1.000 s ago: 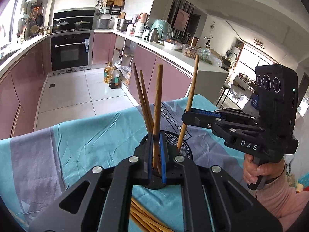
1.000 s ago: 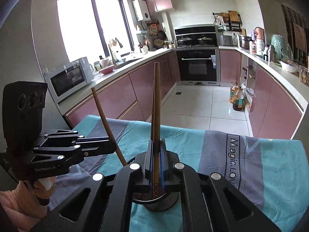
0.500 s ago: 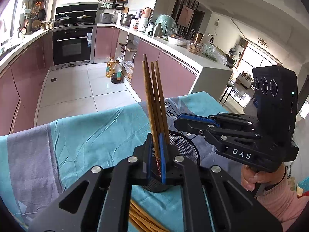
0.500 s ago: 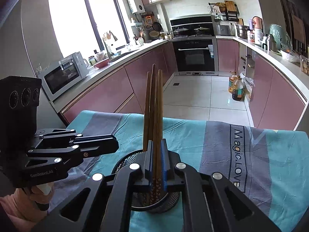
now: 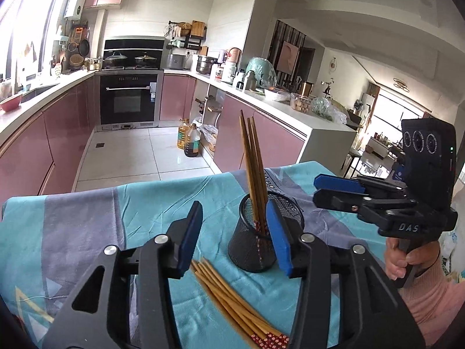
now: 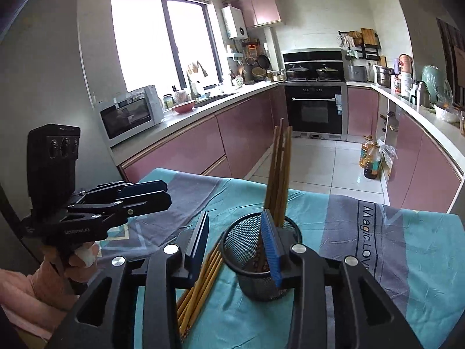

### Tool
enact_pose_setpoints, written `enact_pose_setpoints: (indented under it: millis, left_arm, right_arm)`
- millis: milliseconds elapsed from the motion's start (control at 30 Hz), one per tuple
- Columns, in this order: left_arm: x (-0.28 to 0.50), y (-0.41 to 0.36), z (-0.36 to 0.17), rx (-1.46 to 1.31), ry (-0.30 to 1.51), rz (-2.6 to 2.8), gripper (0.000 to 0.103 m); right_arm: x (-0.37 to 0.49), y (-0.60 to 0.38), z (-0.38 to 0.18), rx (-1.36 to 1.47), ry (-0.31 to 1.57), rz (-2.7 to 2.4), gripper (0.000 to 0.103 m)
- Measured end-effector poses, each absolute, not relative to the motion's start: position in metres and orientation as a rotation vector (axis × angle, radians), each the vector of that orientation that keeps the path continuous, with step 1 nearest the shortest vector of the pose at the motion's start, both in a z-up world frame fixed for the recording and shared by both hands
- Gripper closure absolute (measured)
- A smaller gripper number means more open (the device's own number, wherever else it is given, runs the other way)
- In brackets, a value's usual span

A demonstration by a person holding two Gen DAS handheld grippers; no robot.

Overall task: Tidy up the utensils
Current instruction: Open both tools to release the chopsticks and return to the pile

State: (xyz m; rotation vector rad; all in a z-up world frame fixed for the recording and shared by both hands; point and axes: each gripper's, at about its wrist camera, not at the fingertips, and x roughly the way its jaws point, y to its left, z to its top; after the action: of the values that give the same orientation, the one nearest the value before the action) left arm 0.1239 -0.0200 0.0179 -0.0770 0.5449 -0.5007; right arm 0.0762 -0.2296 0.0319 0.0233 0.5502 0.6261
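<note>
A black mesh cup (image 5: 250, 250) stands on the teal and grey tablecloth (image 5: 116, 218), with several wooden chopsticks (image 5: 252, 174) upright in it. More chopsticks (image 5: 232, 299) lie loose on the cloth in front of the cup. My left gripper (image 5: 234, 234) is just before the cup; its jaws are opening, and the pads press on nothing. My right gripper (image 6: 235, 242) is also opening, with nothing gripped, close to the cup (image 6: 244, 276) and its chopsticks (image 6: 279, 174). The loose chopsticks (image 6: 200, 285) lie below its left finger. Each gripper shows in the other's view, right gripper (image 5: 318, 190) and left gripper (image 6: 168, 194).
The table's far edge drops to a tiled kitchen floor (image 5: 130, 160) lined with pink cabinets. Oil bottles (image 5: 189, 142) stand on the floor by the counter. A hand in a pink sleeve (image 5: 407, 258) holds the right gripper's handle.
Each gripper was shut on a chopstick above the cup. Both have let go and drawn back with jaws apart, and the chopsticks now stand together in the cup.
</note>
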Motion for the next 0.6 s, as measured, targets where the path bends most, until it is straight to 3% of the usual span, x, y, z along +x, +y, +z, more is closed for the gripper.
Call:
enact_pose_setpoints:
  millis: [433, 600]
  left_arm:
    - [0.095, 0.005, -0.051, -0.064, 0.702, -0.426, 0.052]
    - [0.093, -0.001, -0.083, -0.07, 0.778, -0.434, 0.052]
  right_arm:
    - [0.054, -0.175, -0.046, -0.064, 0.767, 0.718, 0.067]
    - [0.06, -0.161, -0.074, -0.073, 0.857, 0.715, 0.075]
